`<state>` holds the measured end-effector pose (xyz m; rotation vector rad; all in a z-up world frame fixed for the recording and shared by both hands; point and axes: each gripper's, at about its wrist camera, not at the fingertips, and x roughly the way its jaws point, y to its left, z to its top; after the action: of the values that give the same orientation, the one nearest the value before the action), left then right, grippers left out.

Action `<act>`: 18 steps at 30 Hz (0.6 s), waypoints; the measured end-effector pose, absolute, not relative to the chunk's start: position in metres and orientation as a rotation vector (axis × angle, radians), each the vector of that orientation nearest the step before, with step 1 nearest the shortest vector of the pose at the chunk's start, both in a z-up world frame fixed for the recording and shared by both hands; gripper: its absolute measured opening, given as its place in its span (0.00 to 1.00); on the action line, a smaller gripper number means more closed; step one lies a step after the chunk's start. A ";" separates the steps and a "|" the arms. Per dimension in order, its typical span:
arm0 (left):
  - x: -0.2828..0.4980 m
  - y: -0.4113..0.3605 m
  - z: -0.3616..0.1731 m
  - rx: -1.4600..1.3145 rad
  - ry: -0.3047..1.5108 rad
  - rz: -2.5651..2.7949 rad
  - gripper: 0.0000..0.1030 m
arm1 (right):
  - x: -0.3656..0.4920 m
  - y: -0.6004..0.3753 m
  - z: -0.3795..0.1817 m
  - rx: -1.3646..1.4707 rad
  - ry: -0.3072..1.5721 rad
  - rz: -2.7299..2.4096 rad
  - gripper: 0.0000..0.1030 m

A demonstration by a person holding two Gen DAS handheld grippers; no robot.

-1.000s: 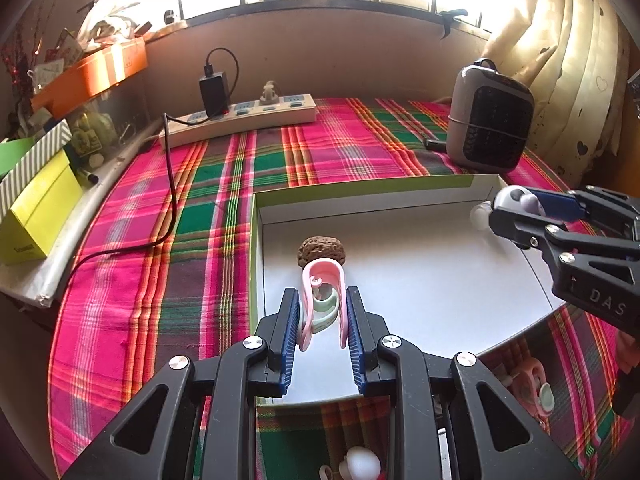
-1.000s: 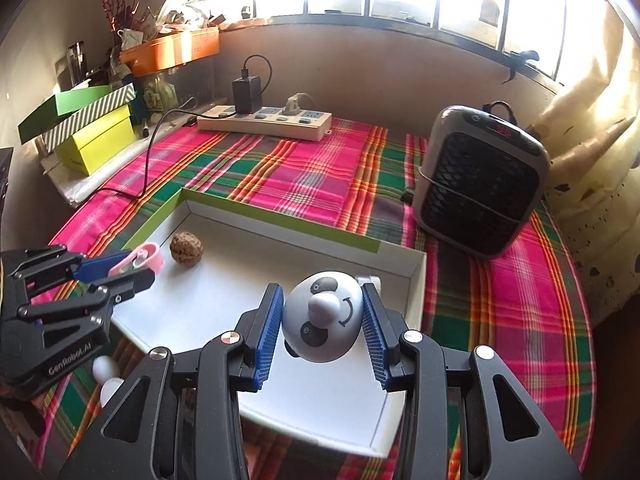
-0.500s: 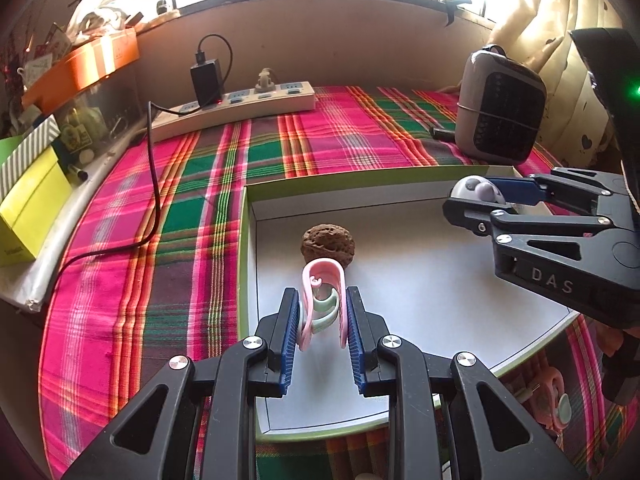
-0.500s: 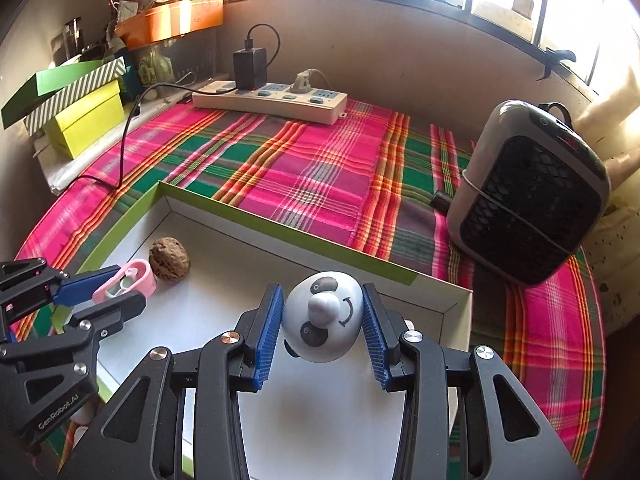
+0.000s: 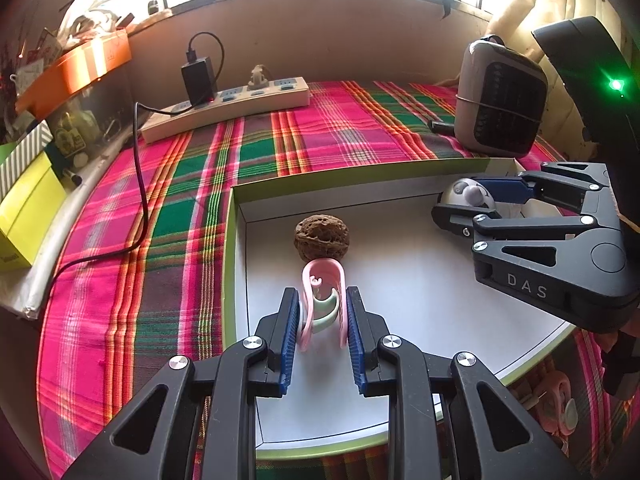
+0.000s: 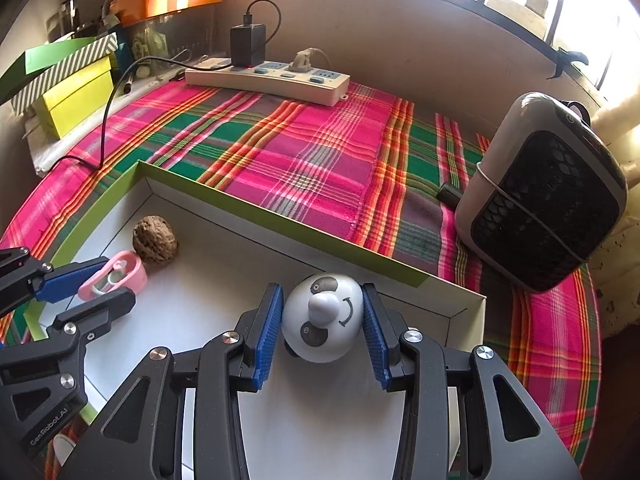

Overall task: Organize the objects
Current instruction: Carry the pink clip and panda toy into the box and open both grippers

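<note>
Walnut (image 5: 321,238) blocks the tray's (image 5: 400,170) left; its white middle lies open.

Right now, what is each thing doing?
left gripper: shut on the pink clip, over the box.
right gripper: shut on the panda toy, at the box's far corner.
walnut: loose in the box.
box: open, no lid.
black charger: plugged into the power strip.

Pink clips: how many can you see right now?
2. One pink clip is held in the left claw over the white tray; another lies on the cloth past the tray's right edge. More may be hidden.
</note>
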<state>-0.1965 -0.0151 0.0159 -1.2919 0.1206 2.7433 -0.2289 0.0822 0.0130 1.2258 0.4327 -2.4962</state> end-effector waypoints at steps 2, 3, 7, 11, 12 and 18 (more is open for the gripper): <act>-0.196 -0.015 0.015 -1.291 0.122 2.742 0.21 | -0.230 0.082 0.012 1.229 0.438 -2.495 0.39; -0.197 -0.015 0.016 -1.292 0.125 2.742 0.21 | -0.230 0.082 0.012 1.234 0.441 -2.495 0.39; -0.197 -0.014 0.014 -1.296 0.132 2.741 0.21 | -0.231 0.081 0.010 1.250 0.455 -2.492 0.40; -0.197 -0.014 0.014 -1.296 0.131 2.741 0.21 | -0.232 0.080 0.010 1.255 0.457 -2.493 0.40; -0.197 -0.014 0.014 -1.296 0.132 2.741 0.21 | -0.232 0.080 0.010 1.256 0.458 -2.493 0.40; -0.197 -0.013 0.014 -1.295 0.132 2.736 0.24 | -0.232 0.079 0.010 1.258 0.466 -2.492 0.40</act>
<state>-0.1973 -0.0135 0.0136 -1.2952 0.1316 2.7359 -0.2325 0.0793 0.0099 1.2582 0.4658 -2.4922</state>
